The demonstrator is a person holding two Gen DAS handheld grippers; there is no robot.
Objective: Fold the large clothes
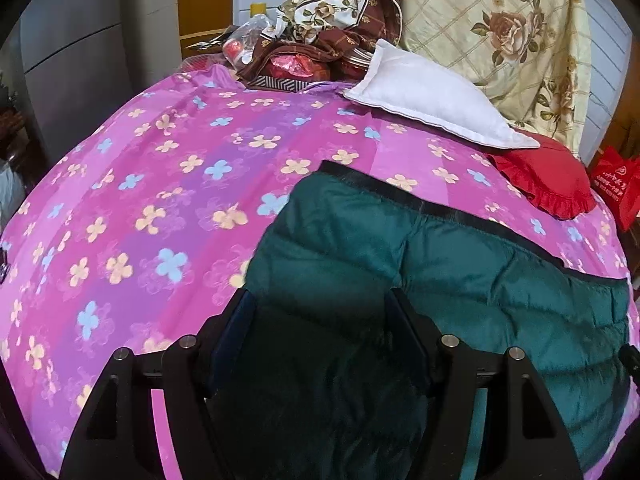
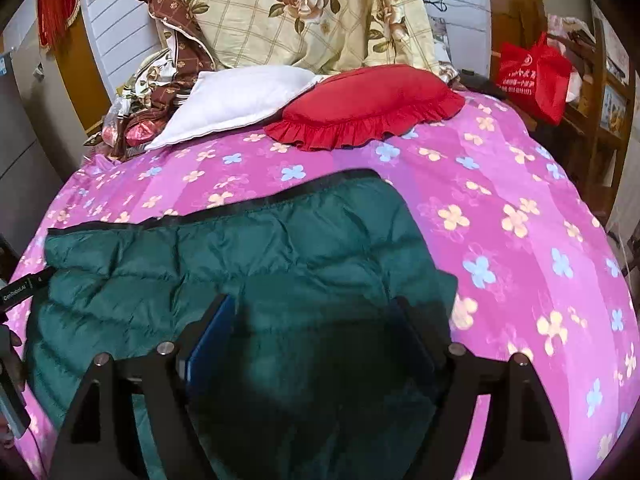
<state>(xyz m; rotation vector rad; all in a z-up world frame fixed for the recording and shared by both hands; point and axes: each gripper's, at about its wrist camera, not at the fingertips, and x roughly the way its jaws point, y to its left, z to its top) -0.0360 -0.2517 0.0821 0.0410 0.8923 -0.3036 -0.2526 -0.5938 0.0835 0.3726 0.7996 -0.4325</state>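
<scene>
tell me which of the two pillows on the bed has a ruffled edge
The red pillow: it has a frilled border all round. The white pillow beside it has a plain flat seam.

A black strip (image 2: 26, 286) at the left edge, left of the right tool (image 2: 312, 332), has small white letters like "GenRobot.AI" and a "4". The red bag (image 2: 534, 74), far beyond that tool, has white print too small to read.

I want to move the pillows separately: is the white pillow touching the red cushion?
Touching. In the right wrist view the white pillow has its corner tucked against the red cushion, no sheet showing between them.
</scene>
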